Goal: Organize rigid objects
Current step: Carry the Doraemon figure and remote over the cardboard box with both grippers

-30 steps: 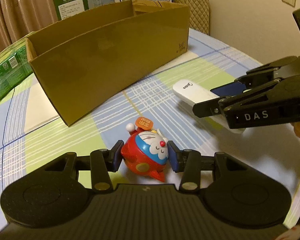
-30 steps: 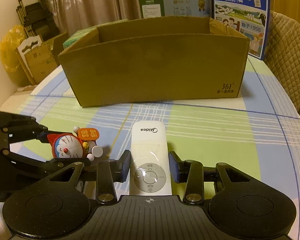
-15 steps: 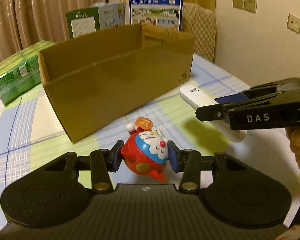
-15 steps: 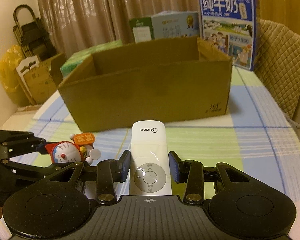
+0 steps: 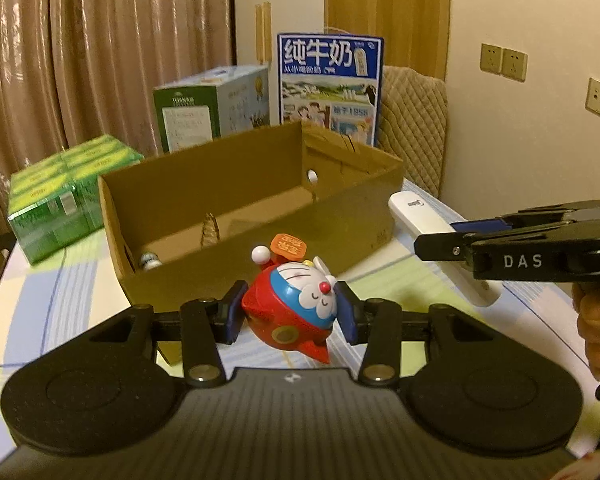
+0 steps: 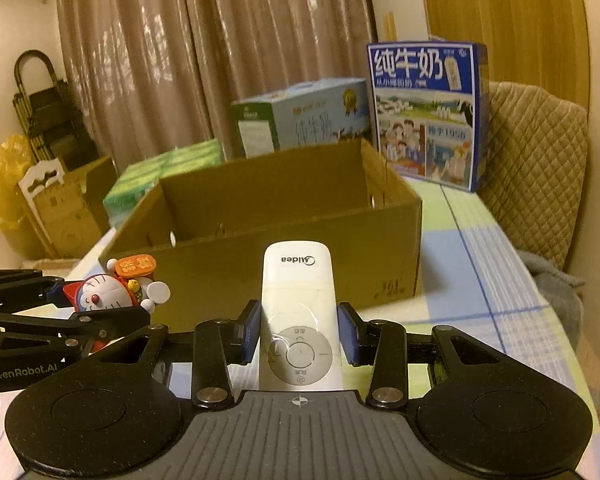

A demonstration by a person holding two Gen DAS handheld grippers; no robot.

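My left gripper is shut on a red and blue Doraemon toy, held in the air in front of an open cardboard box. My right gripper is shut on a white Midea remote, its top end pointing at the box. In the left wrist view the remote and the right gripper come in from the right. The toy and the left gripper show at the left of the right wrist view. A small round object lies in the box's left corner.
Behind the box stand a blue milk carton, a green and white carton and a green shrink-wrapped pack. A quilted chair back is at the right. The checked tablecloth covers the table.
Both grippers have risen off the table with the toy and the remote still gripped. The box's inside now shows from above its front wall.
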